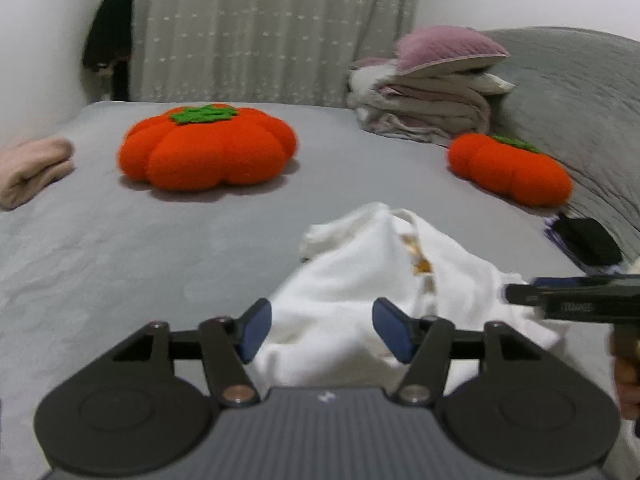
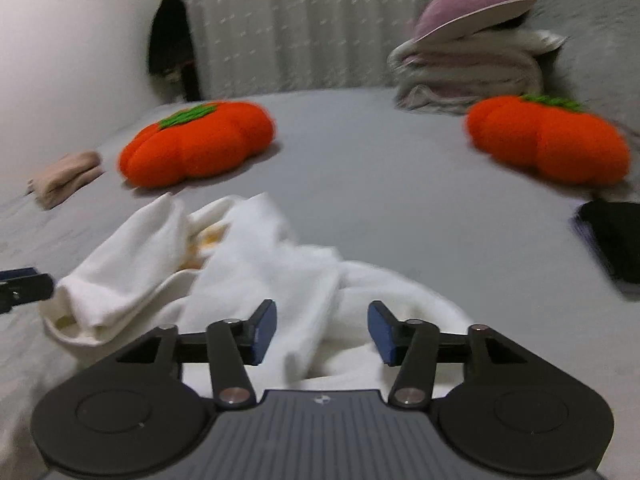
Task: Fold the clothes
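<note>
1. White garment (image 1: pixel 360 280) lies crumpled on the grey bed (image 1: pixel 120 260), near edge.
2. Left tool (image 1: pixel 322 330) and right tool (image 2: pixel 322 332): both spread, pads off the cloth.
3. Risk: pinching bunched layers would fold it crooked.

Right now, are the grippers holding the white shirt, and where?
No. The left gripper and right gripper are both open, pads apart, over the crumpled white garment on the bed. Nothing is held.

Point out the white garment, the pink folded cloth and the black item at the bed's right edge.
white garment (image 1: pixel 344 280): left wrist view, middle of its bunched body.
pink folded cloth (image 1: pixel 32 168): left wrist view, its rolled end.
black item (image 2: pixel 612 236): right wrist view, top surface.
</note>
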Motion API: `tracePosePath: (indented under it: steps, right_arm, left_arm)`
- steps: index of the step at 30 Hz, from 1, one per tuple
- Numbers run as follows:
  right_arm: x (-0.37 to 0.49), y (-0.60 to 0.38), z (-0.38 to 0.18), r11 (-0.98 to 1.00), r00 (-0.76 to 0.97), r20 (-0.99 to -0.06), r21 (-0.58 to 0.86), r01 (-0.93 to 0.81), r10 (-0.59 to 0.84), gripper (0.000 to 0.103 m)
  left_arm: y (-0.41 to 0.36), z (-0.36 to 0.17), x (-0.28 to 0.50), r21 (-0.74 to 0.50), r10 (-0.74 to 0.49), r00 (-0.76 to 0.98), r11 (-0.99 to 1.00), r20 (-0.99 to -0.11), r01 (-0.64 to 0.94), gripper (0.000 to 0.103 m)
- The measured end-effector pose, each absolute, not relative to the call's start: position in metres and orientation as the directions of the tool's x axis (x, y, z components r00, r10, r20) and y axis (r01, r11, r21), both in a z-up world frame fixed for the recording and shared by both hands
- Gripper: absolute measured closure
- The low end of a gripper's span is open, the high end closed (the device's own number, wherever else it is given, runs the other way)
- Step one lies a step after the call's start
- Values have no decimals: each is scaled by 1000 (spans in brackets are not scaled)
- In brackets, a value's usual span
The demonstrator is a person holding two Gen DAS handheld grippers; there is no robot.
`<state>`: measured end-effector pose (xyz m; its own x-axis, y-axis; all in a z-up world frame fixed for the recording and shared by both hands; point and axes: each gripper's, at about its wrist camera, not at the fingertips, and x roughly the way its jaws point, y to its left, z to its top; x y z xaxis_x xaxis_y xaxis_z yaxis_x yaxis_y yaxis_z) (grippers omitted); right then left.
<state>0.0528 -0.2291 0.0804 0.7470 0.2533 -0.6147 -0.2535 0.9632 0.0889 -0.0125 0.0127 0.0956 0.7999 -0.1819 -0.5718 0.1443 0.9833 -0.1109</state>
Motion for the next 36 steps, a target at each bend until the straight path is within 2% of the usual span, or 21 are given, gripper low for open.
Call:
tracePosePath:
  steps: [5, 7, 9, 10, 12, 17, 20, 24, 26, 29, 32, 36]
  right_arm:
    - [62, -207, 59, 950, 686, -665, 131, -282, 295, 45]
    - [61, -201, 56, 946, 682, -665, 131, -296, 305, 39]
    - [59, -198, 55, 942, 680, -661, 135, -308, 317, 37]
    - [58, -198, 56, 939, 679, -658, 140, -313, 324, 36]
    - [56, -197, 60, 935, 685, -646, 142, -325, 336, 36]
    - [55, -193, 65, 931, 704, -621, 133, -339, 345, 36]
    - [58, -190, 67, 932, 714, -614, 109, -345, 336, 36]
    - [64, -192, 73, 935, 727, -604, 94, -341, 326, 36]
    - [70, -194, 76, 936, 735, -595, 90, -341, 325, 36]
    - [84, -193, 81, 938, 748, -583, 75, -339, 317, 36]
    - [99, -190, 83, 935, 745, -581, 82, -346, 327, 36]
    - [114, -182, 79, 926, 731, -588, 85, -369, 346, 36]
  left_arm:
    - [-21, 77, -4, 16, -131, 789, 984, -600, 175, 46]
    - [-30, 72, -2, 63, -96, 790, 984, -606, 168, 48]
    - [-30, 70, 0, 62, -85, 787, 986, -610, 155, 66]
    - [-29, 70, 1, 59, -75, 787, 988, -613, 140, 81]
    - [-23, 72, 3, 39, -66, 788, 993, -612, 114, 90]
    - [-5, 85, -1, -70, -103, 805, 995, -584, 76, 94]
    - [-1, 94, -6, -74, -113, 823, 994, -556, 86, 93]
    - [0, 92, -1, -64, -127, 811, 992, -571, 110, 83]
    - [-2, 91, 4, -45, -117, 815, 993, -568, 112, 52]
    - [-6, 91, 12, -45, -145, 824, 989, -547, 144, 35]
    - [-10, 90, 20, -49, -173, 830, 984, -529, 174, 23]
    - [-17, 82, 33, -4, -160, 833, 982, -530, 186, 21]
